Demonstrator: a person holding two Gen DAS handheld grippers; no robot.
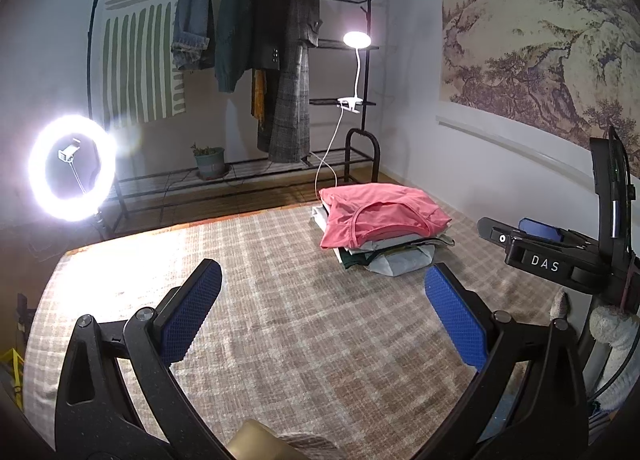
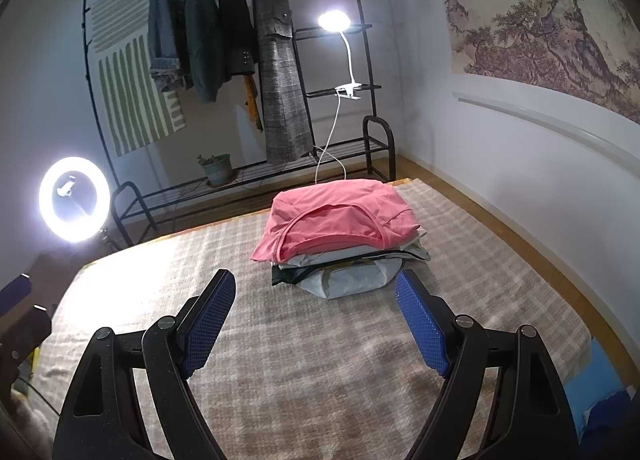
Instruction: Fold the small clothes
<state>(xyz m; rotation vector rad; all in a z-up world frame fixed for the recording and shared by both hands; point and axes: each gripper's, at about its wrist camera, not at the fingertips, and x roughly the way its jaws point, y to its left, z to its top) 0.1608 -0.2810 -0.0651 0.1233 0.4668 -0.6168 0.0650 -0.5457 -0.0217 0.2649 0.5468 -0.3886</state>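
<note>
We see a stack of folded clothes (image 2: 340, 244) lying on the table (image 2: 320, 360), toward its far edge and nearer the far right corner than the left. The top garment (image 1: 380, 216) covers the rest of the stack. Our left tool (image 1: 324, 300) and right tool (image 2: 314, 312) both hover over the near part of the table, before the stack and apart from it, the right tool to the right of the left. Behind the far edge stands a clothes rack (image 2: 224, 60) against the wall, with a clip lamp (image 2: 334, 20) on its right side. A ring light (image 1: 72, 168) stands off the far left corner.
</note>
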